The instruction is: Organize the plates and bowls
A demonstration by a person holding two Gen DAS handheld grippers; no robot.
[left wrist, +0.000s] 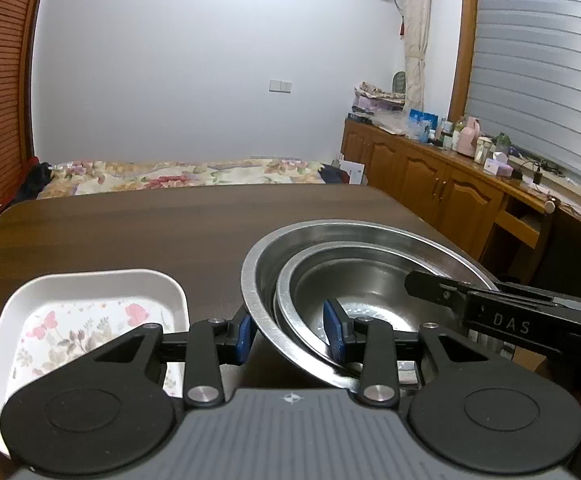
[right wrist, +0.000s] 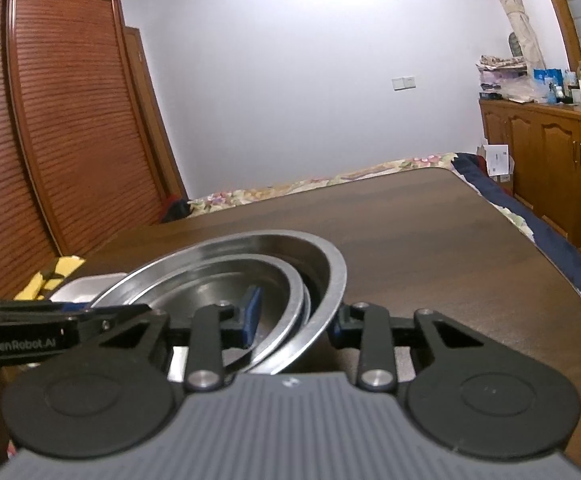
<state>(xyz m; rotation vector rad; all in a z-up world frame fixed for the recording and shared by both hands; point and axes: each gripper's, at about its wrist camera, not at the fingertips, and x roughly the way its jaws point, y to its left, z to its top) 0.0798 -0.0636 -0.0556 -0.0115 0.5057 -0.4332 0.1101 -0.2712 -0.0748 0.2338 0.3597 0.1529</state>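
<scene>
The dark wooden table [left wrist: 138,224] carries a white floral tray [left wrist: 90,308] on the left and nested steel bowls just beside it. The large steel bowl [left wrist: 354,236] sits tilted, a smaller steel bowl [left wrist: 330,280] inside it. Both tools straddle opposite rims: the left tool [left wrist: 290,332] has its pads closed on the near-left walls of both bowls, one pad outside and one inside; the right tool [right wrist: 294,320] pinches the right side likewise (narrow, holding metal). The bowls lie directly ahead of each tool, equally near. I judge a two-handed lift comes next; the shiny, slick rims could slip.
</scene>
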